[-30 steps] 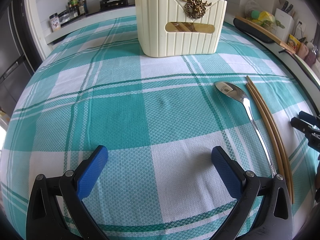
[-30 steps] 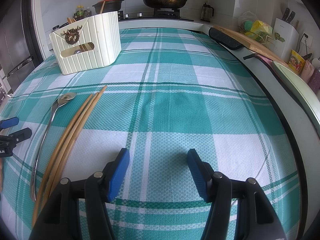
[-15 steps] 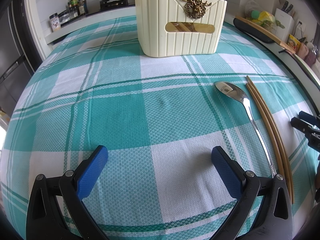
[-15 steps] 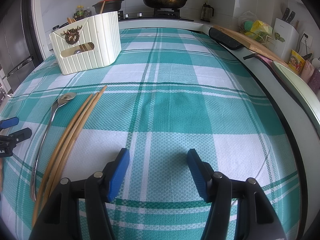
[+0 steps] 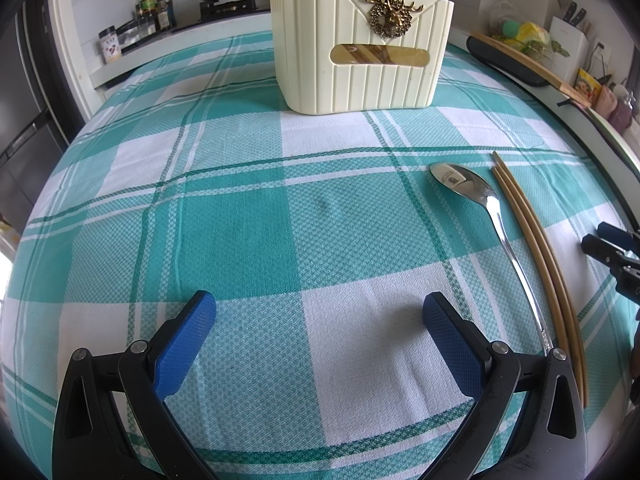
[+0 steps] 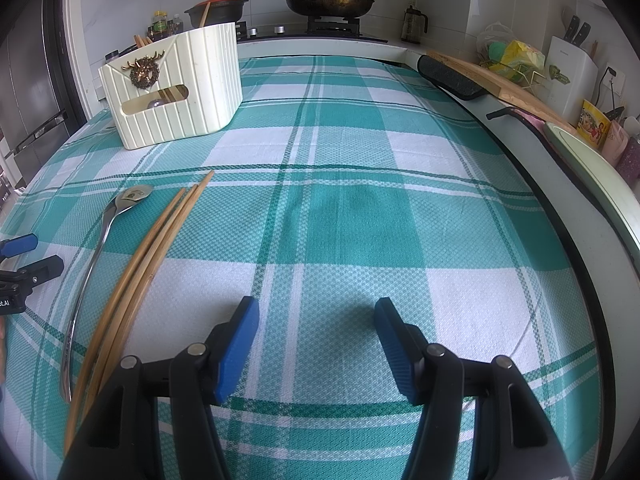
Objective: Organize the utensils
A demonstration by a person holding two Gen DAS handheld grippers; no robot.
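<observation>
- A dark fridge (image 6: 32,92) stands at the far left of the room.
- A green-and-white checked cloth (image 6: 360,216) covers the table.
- The cream holder (image 6: 176,88) sits at the cloth's far left, chopsticks inside.
- The spoon (image 6: 92,256) lies just beside 3 loose chopsticks (image 6: 160,248).
- The left tool (image 5: 316,320) and the right tool (image 6: 316,320) gape above bare cloth, holding nothing.
- A pan (image 6: 328,2) sits on the stove behind.

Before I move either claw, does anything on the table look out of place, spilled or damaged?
Nothing spilled or broken. The only loose items are a metal spoon and the wooden chopsticks, lying side by side on the checked tablecloth, outside the cream utensil holder. The holder stands upright.
</observation>
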